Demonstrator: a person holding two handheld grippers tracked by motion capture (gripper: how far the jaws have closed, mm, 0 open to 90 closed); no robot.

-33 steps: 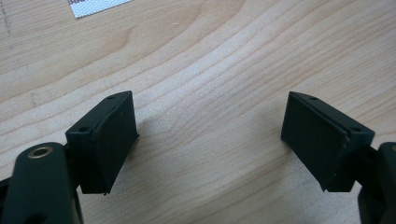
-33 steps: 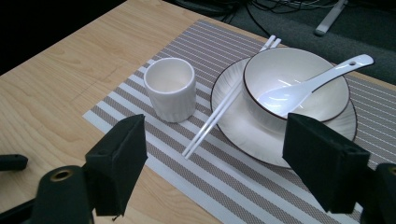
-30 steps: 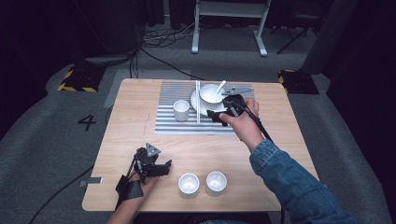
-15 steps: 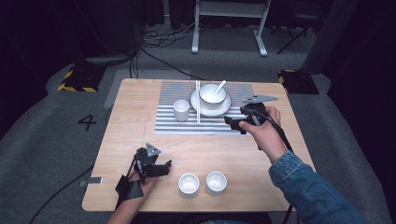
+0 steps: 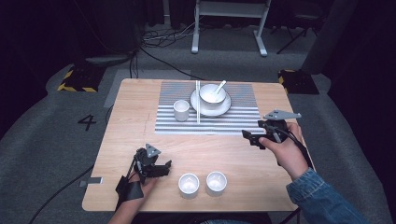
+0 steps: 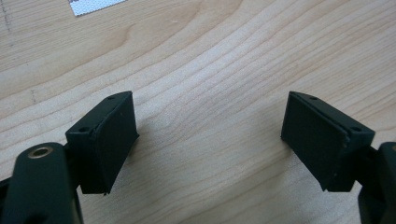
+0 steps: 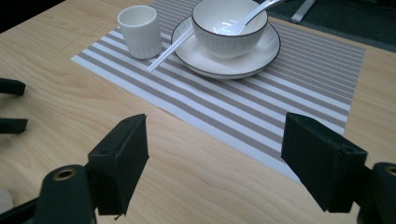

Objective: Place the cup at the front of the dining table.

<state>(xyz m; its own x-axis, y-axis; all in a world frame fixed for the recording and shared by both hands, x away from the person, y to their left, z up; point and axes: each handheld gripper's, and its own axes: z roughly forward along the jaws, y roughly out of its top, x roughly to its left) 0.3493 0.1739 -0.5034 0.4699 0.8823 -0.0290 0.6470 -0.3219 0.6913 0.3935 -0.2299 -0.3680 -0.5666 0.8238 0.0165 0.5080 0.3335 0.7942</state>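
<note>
- The striped grey-and-white woven placemat (image 5: 208,108) lies at the 12 o'clock side of the pale wooden table (image 5: 130,102). It carries a white ribbed bowl (image 5: 212,94) on a white round plate (image 5: 205,108), a white spoon (image 5: 219,86) resting in the bowl, white chopsticks (image 5: 198,100) along the plate's 9 o'clock edge, and a small white cylindrical cup (image 5: 181,110) just beside them.
- That setting looks complete, judging by how neatly it sits.
- Two small white round cups (image 5: 188,183) stand near each other at the table's 6 o'clock edge, off the mat; placing them is probably what remains.
- The right gripper (image 5: 254,138) hovers at the mat's 4 o'clock corner, jaws spread wide with nothing between them.
- The left gripper (image 5: 161,169) rests low at 7 o'clock, just beside the nearer cup, jaws wide over bare wood.
</note>
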